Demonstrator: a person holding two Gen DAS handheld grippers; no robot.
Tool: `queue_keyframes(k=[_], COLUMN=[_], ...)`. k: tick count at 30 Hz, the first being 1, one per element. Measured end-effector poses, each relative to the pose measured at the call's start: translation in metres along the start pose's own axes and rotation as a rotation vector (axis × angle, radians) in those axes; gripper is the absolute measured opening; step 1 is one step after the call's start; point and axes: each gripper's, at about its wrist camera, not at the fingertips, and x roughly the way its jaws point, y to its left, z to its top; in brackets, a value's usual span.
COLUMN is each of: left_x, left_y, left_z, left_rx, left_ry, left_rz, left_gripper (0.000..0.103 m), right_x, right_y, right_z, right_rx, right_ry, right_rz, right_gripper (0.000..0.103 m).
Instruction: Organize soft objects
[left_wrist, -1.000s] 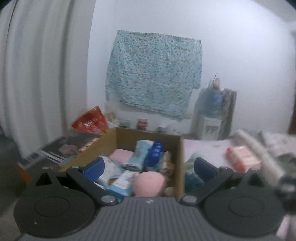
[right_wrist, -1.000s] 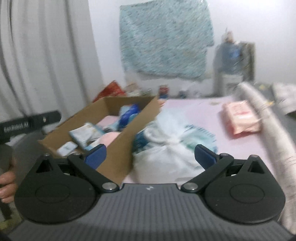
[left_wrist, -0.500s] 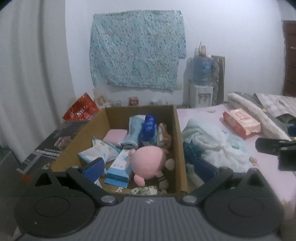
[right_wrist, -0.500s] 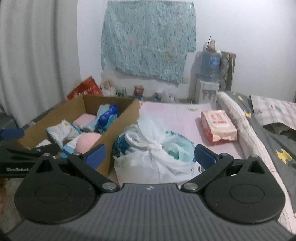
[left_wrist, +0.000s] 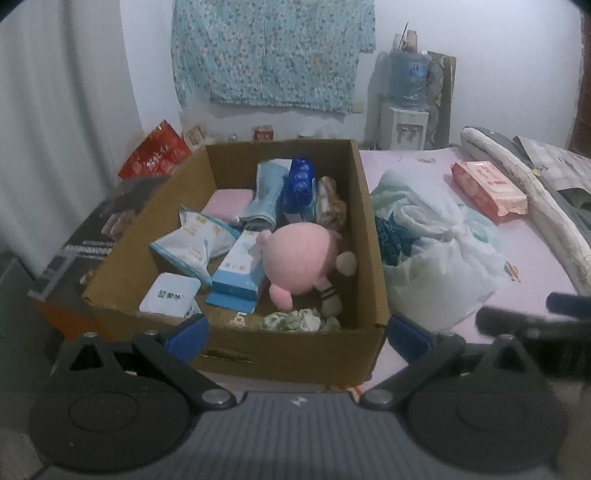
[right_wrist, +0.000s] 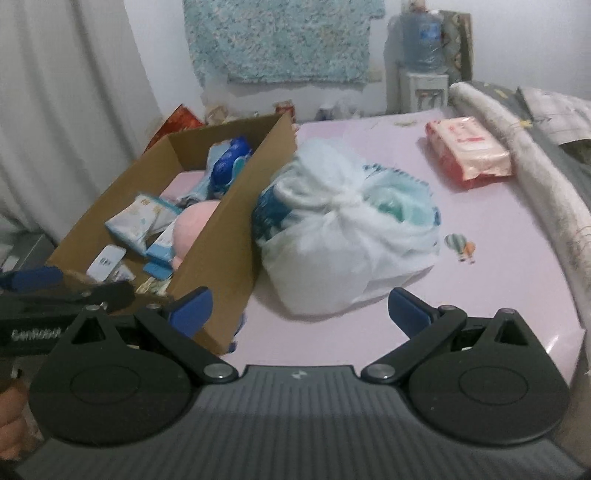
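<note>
Plush (left_wrist: 299, 260) whole only from left wrist

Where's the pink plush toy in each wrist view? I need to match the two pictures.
Left wrist: pink plush toy sits centre frame, inside the cardboard box, towards its right wall.
Right wrist: pink plush toy shows left of centre, half hidden behind the box wall.
Shared landmark: white plastic bag beside the box.
</note>
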Motion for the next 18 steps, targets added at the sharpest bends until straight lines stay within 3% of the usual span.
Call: queue_keyframes(k=[8, 18], left_x=[0.005, 0.010], left_y=[0.003, 0.006], left_z=[0.005, 0.006], left_rx=[-0.005, -0.014], left_ry=[0.031, 0.074], left_rz=[0.011, 0.017], left_gripper=[0.103, 0.103], right_x=[0.012, 0.010], right_y=[-0.002, -0.003], right_z=[0.004, 0.011], right_rx=[0.009, -0.003], right_ry=[0.055, 0.047], right_rz=[-0.020, -0.050], right_gripper=[0.102, 0.102])
